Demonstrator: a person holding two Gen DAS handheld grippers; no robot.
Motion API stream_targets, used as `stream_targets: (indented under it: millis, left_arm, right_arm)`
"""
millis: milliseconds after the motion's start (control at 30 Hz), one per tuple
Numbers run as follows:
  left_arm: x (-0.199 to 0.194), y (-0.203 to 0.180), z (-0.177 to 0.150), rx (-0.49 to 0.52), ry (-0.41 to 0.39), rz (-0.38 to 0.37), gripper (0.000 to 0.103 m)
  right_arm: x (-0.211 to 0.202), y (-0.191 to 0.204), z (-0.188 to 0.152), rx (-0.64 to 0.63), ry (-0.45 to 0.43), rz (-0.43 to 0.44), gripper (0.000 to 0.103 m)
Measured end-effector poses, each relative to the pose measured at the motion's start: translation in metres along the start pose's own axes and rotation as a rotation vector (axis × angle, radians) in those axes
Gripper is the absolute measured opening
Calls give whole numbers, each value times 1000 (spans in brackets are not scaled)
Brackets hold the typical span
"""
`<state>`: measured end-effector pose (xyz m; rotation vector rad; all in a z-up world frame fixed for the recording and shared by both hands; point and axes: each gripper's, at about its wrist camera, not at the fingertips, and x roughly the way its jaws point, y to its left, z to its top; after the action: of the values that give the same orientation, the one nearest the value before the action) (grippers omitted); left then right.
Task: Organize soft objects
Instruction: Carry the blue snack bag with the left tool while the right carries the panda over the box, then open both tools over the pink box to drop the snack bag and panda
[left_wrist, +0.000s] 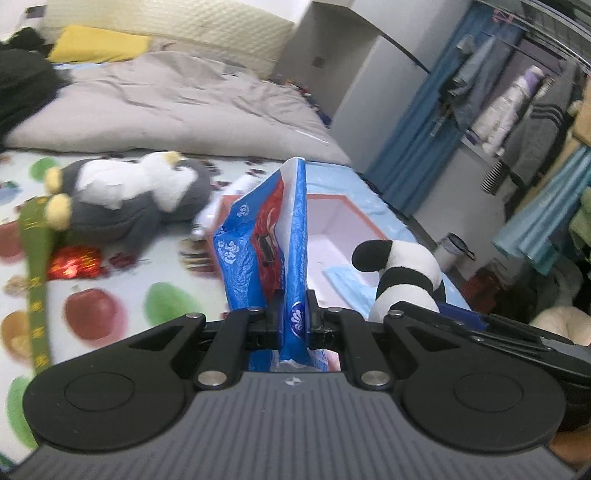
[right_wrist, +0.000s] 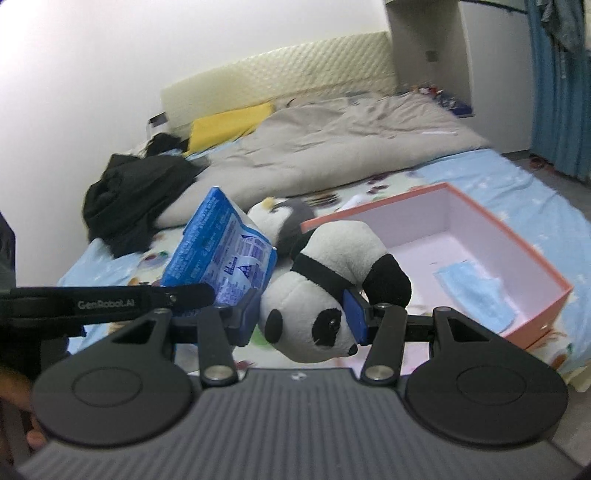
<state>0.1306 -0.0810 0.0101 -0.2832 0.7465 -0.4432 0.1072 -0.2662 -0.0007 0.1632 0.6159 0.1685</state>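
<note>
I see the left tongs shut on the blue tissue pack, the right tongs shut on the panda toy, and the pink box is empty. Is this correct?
Not quite: the pink box is not empty; the right wrist view shows a blue face mask inside. The left tongs do grip the blue tissue pack, the right tongs the panda toy.

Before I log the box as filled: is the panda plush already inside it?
No: the panda plush is clamped in the right gripper, above the bed beside the pink box.

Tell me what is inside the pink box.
Inside the pink box, one light blue face mask lies flat on the white floor. The panda plush, held in the right tongs, hides the box's near left corner.
</note>
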Motion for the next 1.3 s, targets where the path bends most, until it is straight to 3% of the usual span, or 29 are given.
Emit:
stream_targets:
  millis: [233,400,533,633,733,1000,1033,1133,1300]
  left_arm:
    - [69,-25,28,43,80,-56,12]
    - [128,-34,43,87,152,-52,12]
    - [174,-39,56,104,207,-28,12]
    - [204,-39,62,74,262,-61,12]
    - [229,-42,66,108,298,-31,12]
    - [245,-38,73,120,337,23,13]
    - [245,-37,74,116,342,24,16]
    - [239,-37,76,135,327,35,44]
    - [214,-41,77,179,263,31,44]
  right_arm:
    - [22,-42,21,14,9,-79,53]
    - [56,-77,30,42,45,-134,53]
    - [84,-105,37,84,104,-165,53]
    - [103,-124,40,103,153,-181,53]
    - [116,-138,38,107,194,-207,53]
    - [125,-155,26,110,251,-211,55]
    - [125,-155,26,112,254,-206,57]
    - [123,-152,26,113,255,-200,63]
    - [113,-139,25,79,223,-187,63]
